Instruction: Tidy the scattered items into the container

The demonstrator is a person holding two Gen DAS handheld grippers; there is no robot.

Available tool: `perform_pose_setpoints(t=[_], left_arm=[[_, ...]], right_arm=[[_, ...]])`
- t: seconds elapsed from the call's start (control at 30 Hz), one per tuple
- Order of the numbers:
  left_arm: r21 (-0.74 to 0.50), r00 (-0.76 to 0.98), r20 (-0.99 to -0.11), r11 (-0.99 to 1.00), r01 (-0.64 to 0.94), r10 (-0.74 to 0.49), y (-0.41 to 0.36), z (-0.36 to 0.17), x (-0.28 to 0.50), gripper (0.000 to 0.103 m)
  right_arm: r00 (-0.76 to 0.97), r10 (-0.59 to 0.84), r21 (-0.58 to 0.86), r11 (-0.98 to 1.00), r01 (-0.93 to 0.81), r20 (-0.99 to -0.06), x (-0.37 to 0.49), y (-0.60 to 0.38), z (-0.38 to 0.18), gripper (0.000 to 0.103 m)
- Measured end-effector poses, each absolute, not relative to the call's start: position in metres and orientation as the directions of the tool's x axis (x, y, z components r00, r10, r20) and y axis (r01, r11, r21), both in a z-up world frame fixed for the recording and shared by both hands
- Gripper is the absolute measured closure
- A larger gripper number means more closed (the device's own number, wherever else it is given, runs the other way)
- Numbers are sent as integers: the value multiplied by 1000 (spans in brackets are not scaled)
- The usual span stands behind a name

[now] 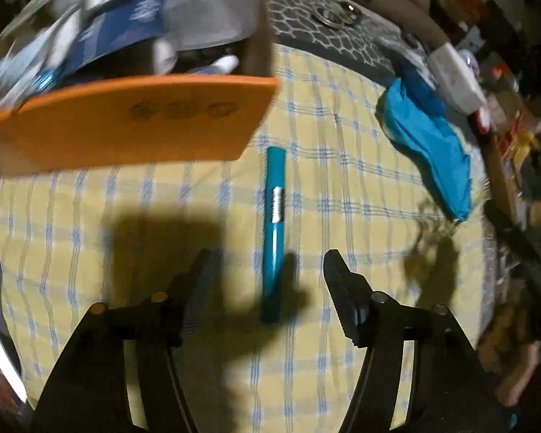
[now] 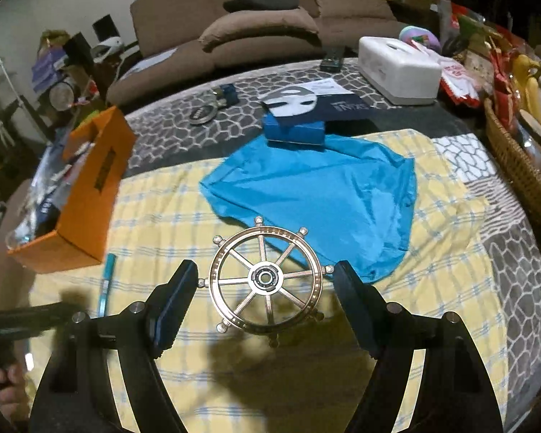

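Observation:
A teal pen (image 1: 275, 231) lies on the yellow checked cloth (image 1: 162, 198), its near end between the fingers of my open left gripper (image 1: 267, 270), which hovers above it. The orange box (image 1: 126, 126), full of items, sits just beyond on the left. In the right wrist view my right gripper (image 2: 265, 278) is open around a metal ship's-wheel spinner (image 2: 267, 278) lying on the cloth; the fingers stand at its two sides without touching it. The pen (image 2: 106, 281) and orange box (image 2: 86, 195) lie to the left there.
A teal cloth (image 2: 324, 198) lies behind the wheel, with a blue box (image 2: 294, 131), a face mask (image 2: 294, 103) and a white tissue box (image 2: 396, 68) further back. A round tin (image 2: 202, 115) sits on the grey mat. A wicker basket (image 2: 523, 173) is at the right edge.

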State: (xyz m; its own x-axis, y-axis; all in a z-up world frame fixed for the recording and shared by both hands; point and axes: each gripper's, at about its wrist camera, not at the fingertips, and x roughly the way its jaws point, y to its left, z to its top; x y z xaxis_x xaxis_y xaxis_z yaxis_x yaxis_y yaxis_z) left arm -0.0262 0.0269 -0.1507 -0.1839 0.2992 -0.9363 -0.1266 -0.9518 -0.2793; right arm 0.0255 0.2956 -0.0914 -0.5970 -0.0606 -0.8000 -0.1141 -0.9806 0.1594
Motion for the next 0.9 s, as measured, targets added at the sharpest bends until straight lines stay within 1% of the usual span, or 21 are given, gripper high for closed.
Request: perform_pose_setpoints(t=[0.1,0.17,0.23,0.27,0.37,0.43,0.53,0.67,0.8,0.9], left_arm=[[-220,-171,-950,-947,-236,263,58,-160,-29,47],[-149,-163,-967,-954,-261,195,70,-168,-28,66],[-118,-146,-976,-958,-262,160,73,-174,-29,72],[-104,-147,-978,-959,-262,147,72,-175,-29,79],[-96,-158,-977,-960,-262,141,62,-175,-29,90],[-122,-119,-980,-955,-270,159,56,-173,-28,91],[-198,-101,-968,-948,-249,229,44,-157,-28,91],[-257,-179,-933,-927,-273,312,37,-112,-28,91],[-233,-322,-885,-918,-322,337,26,-59,-36,91],[-238,-403,-843,-920,-311,355,1,-31,-53,91]], right_arm=[[-606,-22,89,-993,-80,-795,28,282,-85,24],[-617,-26,74,-996,-53,-787,30,275,-80,24],[-630,-44,84,-996,-35,-776,32,272,-75,24],[-637,-48,85,-996,-28,-770,32,272,-72,24],[-646,-48,81,-996,-22,-762,34,269,-69,24],[-645,-54,84,-996,-16,-762,34,267,-69,24],[-651,-49,75,-997,-12,-757,34,265,-67,24],[-663,-42,61,-998,-5,-747,36,263,-67,24],[-660,-57,72,-997,5,-749,32,261,-70,24],[-663,-69,80,-997,14,-745,28,259,-73,24]])
